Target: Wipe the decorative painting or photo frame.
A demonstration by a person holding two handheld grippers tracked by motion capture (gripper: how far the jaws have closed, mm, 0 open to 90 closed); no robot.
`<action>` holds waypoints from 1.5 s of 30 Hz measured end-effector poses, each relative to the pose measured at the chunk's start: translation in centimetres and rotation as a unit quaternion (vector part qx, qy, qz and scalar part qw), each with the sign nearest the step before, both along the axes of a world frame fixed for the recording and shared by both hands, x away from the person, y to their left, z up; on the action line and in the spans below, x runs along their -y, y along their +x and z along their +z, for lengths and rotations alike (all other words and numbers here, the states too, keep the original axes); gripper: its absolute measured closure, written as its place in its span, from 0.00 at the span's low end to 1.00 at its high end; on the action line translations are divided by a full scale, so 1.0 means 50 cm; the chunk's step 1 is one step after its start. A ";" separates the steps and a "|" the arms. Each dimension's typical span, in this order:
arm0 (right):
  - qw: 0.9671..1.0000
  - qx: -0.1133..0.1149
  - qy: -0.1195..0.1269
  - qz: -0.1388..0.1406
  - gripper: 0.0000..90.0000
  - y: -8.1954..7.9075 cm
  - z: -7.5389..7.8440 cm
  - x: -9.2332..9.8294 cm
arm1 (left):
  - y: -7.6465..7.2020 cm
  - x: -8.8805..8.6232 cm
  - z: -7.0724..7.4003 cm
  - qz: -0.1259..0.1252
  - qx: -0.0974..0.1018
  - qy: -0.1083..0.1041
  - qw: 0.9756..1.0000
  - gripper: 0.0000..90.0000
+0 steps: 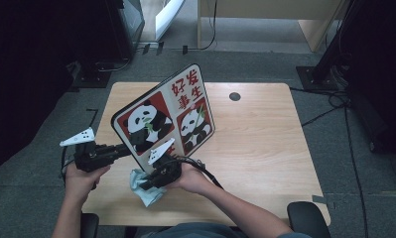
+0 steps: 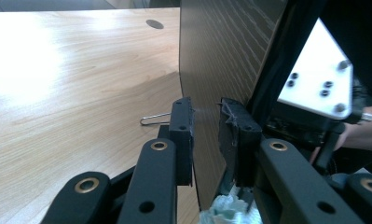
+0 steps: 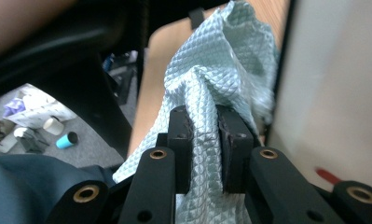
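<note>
We have the panda board [image 1: 165,115] standing tilted on the table [image 1: 265,144], its lower edge near the front left, its printed face turned toward us and its top leaning away. The left gripper [image 1: 122,148] reaches in from the left at the board's lower left edge. In the left gripper view its jaws sit on either side of the thin edge of the board [image 2: 221,56]; a narrow gap shows at the left pad, so we read the grip as closed on the board's edge but not hard. The wood-grain back of the board faces that camera, and a wire stand [image 2: 155,119] shows on the table behind it.

The right gripper [image 1: 148,184] is clamped on the pale green cloth [image 1: 145,191]; in the right gripper view the quilted cloth [image 3: 211,70] is pinched between both pads and bunches above them.

Key relation: the cloth sits just below and in front of the board's lower edge, with the printed face [image 3: 333,93] immediately to the right of the right gripper. The face rises up and away from the cloth, its long axis running from lower left to upper right in the high view. We judge that the wiping stroke must travel upward along that face, while the left gripper steadies the edge.
</note>
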State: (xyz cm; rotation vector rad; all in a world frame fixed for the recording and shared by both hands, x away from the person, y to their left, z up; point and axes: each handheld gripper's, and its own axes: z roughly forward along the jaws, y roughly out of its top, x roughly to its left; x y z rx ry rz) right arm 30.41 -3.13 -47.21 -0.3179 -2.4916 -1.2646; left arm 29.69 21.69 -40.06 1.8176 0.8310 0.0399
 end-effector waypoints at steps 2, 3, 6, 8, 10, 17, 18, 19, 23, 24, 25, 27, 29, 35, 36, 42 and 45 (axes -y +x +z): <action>1.000 -0.001 -0.004 -0.004 0.87 0.003 -0.004 0.005 | 0.000 0.000 0.000 0.000 0.000 0.000 1.000 0.84; 1.000 -0.002 -0.004 -0.006 0.87 0.005 -0.005 0.009 | 0.000 0.000 0.000 -0.001 0.000 0.001 1.000 0.84; 1.000 -0.005 -0.006 -0.007 0.87 0.006 -0.005 0.011 | 0.000 0.001 0.000 -0.002 0.000 0.001 1.000 0.84; 1.000 -0.004 -0.005 -0.006 0.87 0.004 -0.005 0.009 | 0.000 0.003 0.000 -0.004 0.001 0.002 1.000 0.84; 1.000 -0.005 -0.008 -0.012 0.87 0.003 -0.009 0.005 | 0.000 0.003 0.000 -0.004 0.001 0.003 1.000 0.84; 1.000 -0.007 -0.011 -0.018 0.87 0.004 -0.007 0.010 | 0.000 0.001 -0.001 -0.003 0.000 0.000 1.000 0.83; 1.000 -0.006 -0.007 -0.022 0.87 0.004 -0.001 0.012 | 0.000 0.002 -0.001 -0.003 0.001 0.001 1.000 0.83; 1.000 -0.006 -0.007 -0.022 0.87 0.004 -0.001 0.012 | 0.000 0.002 -0.001 -0.003 0.001 0.001 1.000 0.83; 0.999 -0.019 -0.007 -0.031 0.87 0.005 0.012 0.015 | 0.000 0.002 0.000 -0.002 0.000 0.000 1.000 0.82; 0.999 -0.015 -0.005 -0.031 0.87 0.004 0.015 0.015 | 0.000 0.002 0.000 -0.001 0.001 0.000 1.000 0.82; 0.999 -0.012 -0.004 -0.032 0.87 0.004 0.017 0.015 | 0.000 0.002 0.000 -0.001 0.001 0.000 1.000 0.82; 0.999 -0.011 -0.003 -0.032 0.87 0.005 0.020 0.016 | 0.000 0.001 0.000 0.000 0.003 0.001 1.000 0.81; 0.999 -0.005 0.001 -0.035 0.87 0.007 0.029 0.018 | -0.001 0.001 0.000 0.001 0.005 0.004 1.000 0.80; 0.999 -0.002 0.007 -0.040 0.87 0.008 0.047 0.025 | -0.001 -0.004 -0.001 0.008 0.011 0.009 1.000 0.75; 0.999 0.000 0.009 -0.041 0.87 0.010 0.054 0.027 | -0.001 -0.005 -0.001 0.009 0.011 0.011 1.000 0.75; 0.999 0.000 0.010 -0.040 0.87 0.013 0.070 0.028 | 0.002 -0.010 -0.005 0.013 0.014 0.016 1.000 0.66; 0.999 -0.001 0.013 -0.040 0.87 0.014 0.075 0.030 | 0.004 -0.014 -0.007 0.013 0.013 0.015 1.000 0.64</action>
